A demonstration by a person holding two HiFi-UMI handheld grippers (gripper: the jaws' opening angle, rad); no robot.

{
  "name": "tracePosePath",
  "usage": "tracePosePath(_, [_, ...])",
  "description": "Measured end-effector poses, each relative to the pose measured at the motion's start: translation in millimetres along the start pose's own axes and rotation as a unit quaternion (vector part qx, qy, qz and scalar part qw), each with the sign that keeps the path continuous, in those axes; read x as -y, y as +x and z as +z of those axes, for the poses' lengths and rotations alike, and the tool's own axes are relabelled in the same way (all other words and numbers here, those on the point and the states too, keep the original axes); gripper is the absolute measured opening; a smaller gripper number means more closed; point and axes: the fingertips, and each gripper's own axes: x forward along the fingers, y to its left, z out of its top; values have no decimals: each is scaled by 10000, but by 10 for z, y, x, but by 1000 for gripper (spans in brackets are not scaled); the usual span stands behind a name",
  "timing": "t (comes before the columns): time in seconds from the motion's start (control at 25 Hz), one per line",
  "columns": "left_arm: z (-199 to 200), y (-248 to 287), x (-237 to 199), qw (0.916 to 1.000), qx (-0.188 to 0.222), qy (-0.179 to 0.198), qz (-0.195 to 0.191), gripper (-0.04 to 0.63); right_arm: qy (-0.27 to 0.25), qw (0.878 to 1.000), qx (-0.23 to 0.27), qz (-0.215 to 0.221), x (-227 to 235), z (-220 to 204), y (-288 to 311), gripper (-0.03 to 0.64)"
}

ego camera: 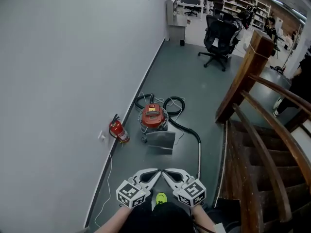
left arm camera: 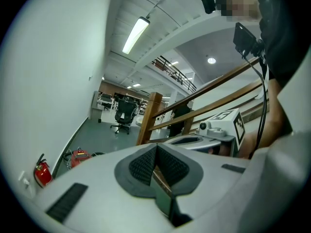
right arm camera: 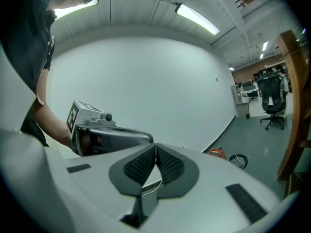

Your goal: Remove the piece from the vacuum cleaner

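A red canister vacuum cleaner (ego camera: pixel 153 116) stands on the grey floor by the white wall, with its black hose (ego camera: pixel 174 102) coiled behind it. A metal wand (ego camera: pixel 199 154) runs from the hose toward me. A grey flat piece (ego camera: pixel 161 141) sits in front of the canister. My left gripper (ego camera: pixel 156 170) and right gripper (ego camera: pixel 164 171) are held side by side low in the head view, tips nearly meeting, well short of the vacuum. Both are shut with nothing between the pads. The vacuum also shows small in the left gripper view (left arm camera: pixel 79 156) and the right gripper view (right arm camera: pixel 216 152).
A red fire extinguisher (ego camera: pixel 118 130) lies by the wall left of the vacuum, with a white cable (ego camera: pixel 108 176) running along the floor. A wooden staircase with a banister (ego camera: pixel 262 115) rises at the right. A black office chair (ego camera: pixel 219 35) and desks stand further down the room.
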Motion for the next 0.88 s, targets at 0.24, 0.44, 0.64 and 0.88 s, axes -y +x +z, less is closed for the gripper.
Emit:
tracePosePath(0.24, [25, 61, -168, 10000, -12, -28, -7, 8, -29, 10000, -74, 0, 114, 37, 149, 14])
tracePosePath(0.44, [107, 137, -321, 9999, 49, -30, -90, 8, -69, 9999, -112, -86, 241, 134, 266, 15])
tracePosePath(0.64, [227, 217, -562, 9998, 62, 7, -174, 8, -128, 9996, -198, -144, 394, 268, 464, 15])
tracePosePath(0.88, [317, 321, -847, 9993, 29, 11, -364, 8, -115, 9992, -279, -265, 578, 374, 698, 14])
